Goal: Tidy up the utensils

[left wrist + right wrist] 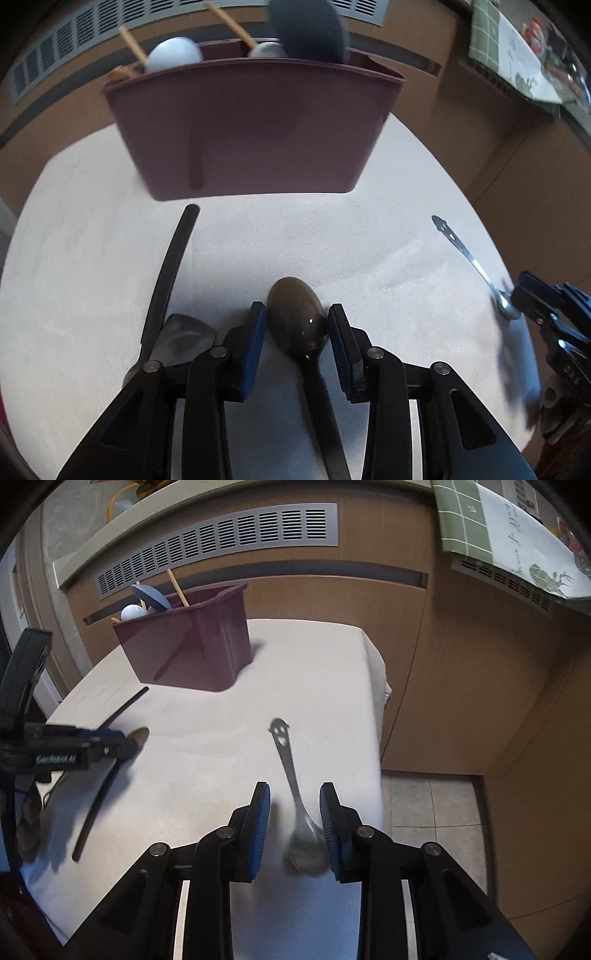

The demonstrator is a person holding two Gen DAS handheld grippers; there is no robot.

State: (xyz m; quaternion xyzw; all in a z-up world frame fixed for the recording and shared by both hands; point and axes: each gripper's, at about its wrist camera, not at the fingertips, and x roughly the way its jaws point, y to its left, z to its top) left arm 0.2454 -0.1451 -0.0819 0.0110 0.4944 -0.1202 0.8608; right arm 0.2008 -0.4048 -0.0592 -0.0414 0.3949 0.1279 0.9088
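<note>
brown spoon [295, 317] between my left pads, steel spoon [304, 834] between my right: both tools set for a pick.

my left gripper [297, 332] stands wide, jaws either side of the brown bowl with gaps both sides, its dark handle running back under the tool; a black spatula [173, 280] lies just to its left. my right gripper [294, 812] is wide too, the steel spoon's bowl close to the right pad, its smiley-cut handle pointing ahead. straight ahead of the left tool, and ahead-left of the right, the maroon caddy [251, 129] already holds upright utensils. i judge this the grasp step: next i'd close on each spoon, perhaps nudging the right tool to centre it, then lift and carry forward to the caddy.
</note>
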